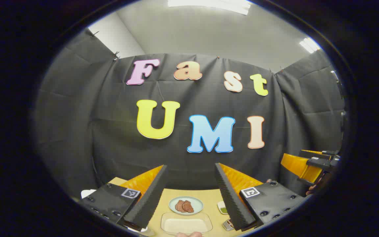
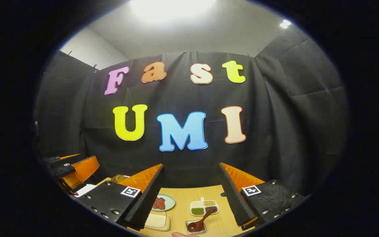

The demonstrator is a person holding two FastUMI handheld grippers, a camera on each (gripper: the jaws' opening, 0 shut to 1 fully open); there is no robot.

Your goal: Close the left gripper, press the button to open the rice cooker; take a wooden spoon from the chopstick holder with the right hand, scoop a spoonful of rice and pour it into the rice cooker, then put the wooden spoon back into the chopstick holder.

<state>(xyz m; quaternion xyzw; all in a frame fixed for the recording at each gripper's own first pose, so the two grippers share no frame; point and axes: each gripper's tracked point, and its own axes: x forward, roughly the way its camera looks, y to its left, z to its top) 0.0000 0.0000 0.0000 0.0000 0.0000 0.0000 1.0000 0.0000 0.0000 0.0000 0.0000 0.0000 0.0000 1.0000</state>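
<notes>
In the left gripper view, the left gripper (image 1: 191,194) has its jaws spread wide with nothing between them, held above a light wooden table (image 1: 209,197). Between its fingers lies a pale round plate (image 1: 186,205) with two brown pieces on it, and nearer the camera a clear rectangular dish (image 1: 186,223) of white rice. Just beside the right finger, a corner of a small divided tray (image 1: 222,208) peeks out with green grains in it. Far right, the right gripper (image 1: 311,163) is seen from the side, orange and black; its jaws cannot be judged from here.

In the right gripper view, the left gripper (image 2: 74,169) shows at the far left edge. The right gripper (image 2: 191,194) also has its jaws wide apart, gripping nothing. Between its fingers, from left to right, sit the plate (image 2: 166,202), the rice dish (image 2: 156,221) partly hidden behind the left finger, a wooden spoon (image 2: 200,222) resting in a small clear square container (image 2: 196,227), and the divided tray (image 2: 204,207) just behind it.
</notes>
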